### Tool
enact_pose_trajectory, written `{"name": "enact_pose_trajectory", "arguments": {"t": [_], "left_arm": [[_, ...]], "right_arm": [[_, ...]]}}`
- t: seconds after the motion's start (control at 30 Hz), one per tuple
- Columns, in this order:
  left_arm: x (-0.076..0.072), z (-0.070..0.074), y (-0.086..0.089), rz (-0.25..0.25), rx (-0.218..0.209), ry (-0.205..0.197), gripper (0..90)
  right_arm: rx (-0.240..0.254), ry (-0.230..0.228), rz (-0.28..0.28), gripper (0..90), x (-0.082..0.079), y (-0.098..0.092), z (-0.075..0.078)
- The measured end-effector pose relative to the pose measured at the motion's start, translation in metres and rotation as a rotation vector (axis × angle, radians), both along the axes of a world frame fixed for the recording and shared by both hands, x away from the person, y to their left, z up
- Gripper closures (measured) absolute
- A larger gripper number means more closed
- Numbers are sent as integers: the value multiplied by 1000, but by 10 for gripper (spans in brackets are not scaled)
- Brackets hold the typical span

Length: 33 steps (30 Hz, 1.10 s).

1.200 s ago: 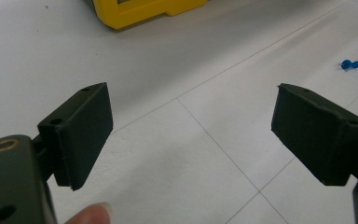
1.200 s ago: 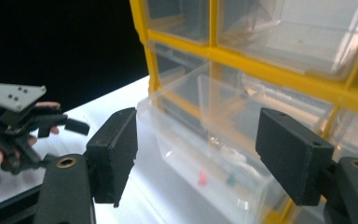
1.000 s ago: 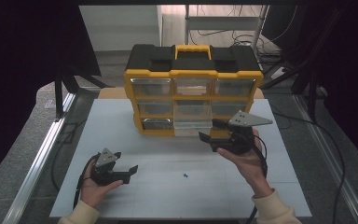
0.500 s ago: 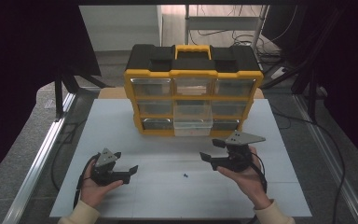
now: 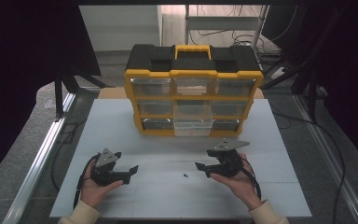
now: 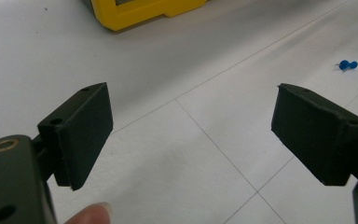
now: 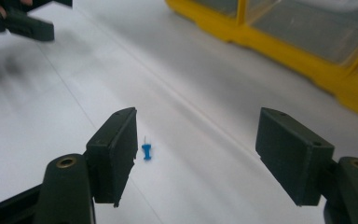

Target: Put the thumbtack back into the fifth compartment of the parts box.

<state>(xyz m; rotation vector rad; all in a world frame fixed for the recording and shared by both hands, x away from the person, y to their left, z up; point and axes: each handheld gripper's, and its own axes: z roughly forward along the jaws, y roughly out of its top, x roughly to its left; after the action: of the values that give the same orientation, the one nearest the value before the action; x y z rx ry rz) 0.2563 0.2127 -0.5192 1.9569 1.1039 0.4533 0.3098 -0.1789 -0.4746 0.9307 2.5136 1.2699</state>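
A small blue push pin [image 5: 185,175] lies on the white table between the two hands. It also shows as a push pin [image 7: 146,151] on its side just beyond my right gripper's [image 7: 196,154] open jaws, nearer the left one, and as a push pin [image 6: 348,65] far right of my left gripper [image 6: 191,135], which is open and empty. In the high view the right gripper [image 5: 201,167] is held low to the right of the pin and the left gripper [image 5: 129,171] to its left, both pointing inward.
A yellow and black drawer organiser [image 5: 193,88] stands at the back middle of the white table [image 5: 158,140]; its bottom middle clear drawer [image 5: 192,123] is pulled out. The organiser's yellow base [image 7: 279,51] runs along the top of the right gripper view.
My right gripper has come back from the organiser's lower right drawers, down and toward the person, and now sits low beside the pin. The left gripper has stayed put.
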Motion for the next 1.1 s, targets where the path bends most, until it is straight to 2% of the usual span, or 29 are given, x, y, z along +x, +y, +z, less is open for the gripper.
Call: {"name": "enact_pose_trajectory", "arguments": {"t": [0.37,0.43,0.77,0.93,1.1], "left_arm": [[0,0,-1,-1,-1,1,130],[0,0,-1,-3,1,0,130],[0,-1,-1,-7,6,4,129],[0,0,-1,-3,-1,2,129],[0,-1,-1,-5,1,3,129]], "right_arm": [[-56,46,12,302,7,15,-19],[-72,54,31,303,8,23,-24],[-116,83,54,302,11,38,-36],[-137,86,79,301,8,47,-38],[-189,61,104,325,5,60,-44]]}}
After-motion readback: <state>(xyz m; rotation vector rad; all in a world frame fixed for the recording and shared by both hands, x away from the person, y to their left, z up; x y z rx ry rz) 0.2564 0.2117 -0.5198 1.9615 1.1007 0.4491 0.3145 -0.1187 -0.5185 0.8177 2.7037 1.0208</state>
